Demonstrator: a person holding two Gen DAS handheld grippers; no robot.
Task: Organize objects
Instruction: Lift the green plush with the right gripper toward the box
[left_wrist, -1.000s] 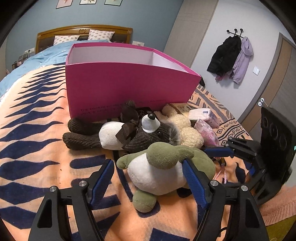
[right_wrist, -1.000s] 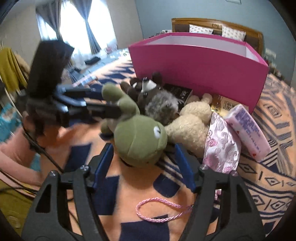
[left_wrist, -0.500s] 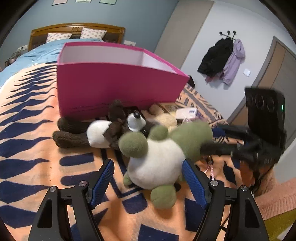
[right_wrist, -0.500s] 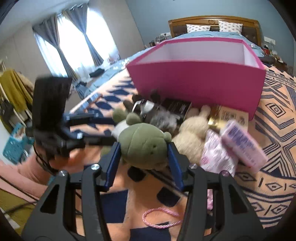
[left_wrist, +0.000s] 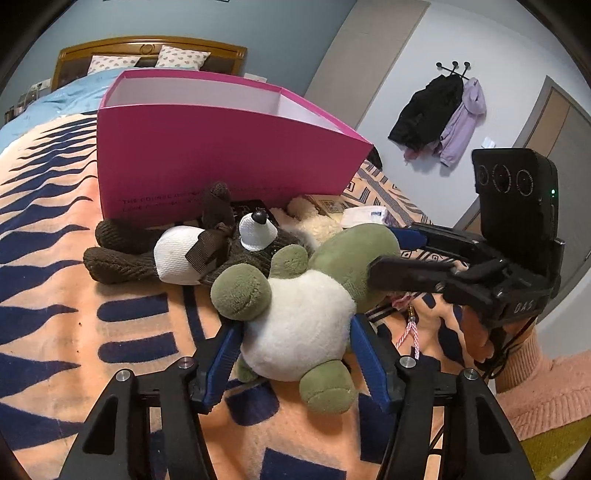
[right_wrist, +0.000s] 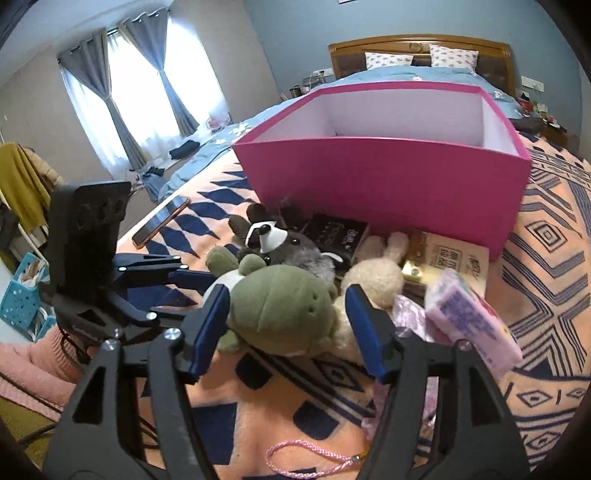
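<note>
Right hand-held gripper (right_wrist: 286, 328) was clamped on the head of the green frog plush (right_wrist: 280, 306), blue pads pressed into both sides. Left hand-held gripper (left_wrist: 295, 363) sat around the frog's white belly (left_wrist: 299, 332); its pads looked to be touching the sides, but a firm grip vs. just flanking: cannot tell. The frog was raised slightly off the bed blanket (left_wrist: 48, 295), between the two grippers.

Just behind it lay a brown knitted plush (left_wrist: 177, 254) with white snout, flat on the blanket, and a cream fluffy plush (right_wrist: 373, 275) beside it. A pink tissue pack (right_wrist: 469, 325) was right of the right gripper's finger, a pink satin pouch (right_wrist: 408, 314) next to it. A black book (right_wrist: 338, 236) and a tan box (right_wrist: 450, 258) lay against the front wall of the pink box (right_wrist: 384, 177), which stood open on the bed behind the pile. A pink cord (right_wrist: 310, 458) lay on the blanket near the right gripper. A phone (right_wrist: 160, 221) lay at the bed edge.
</note>
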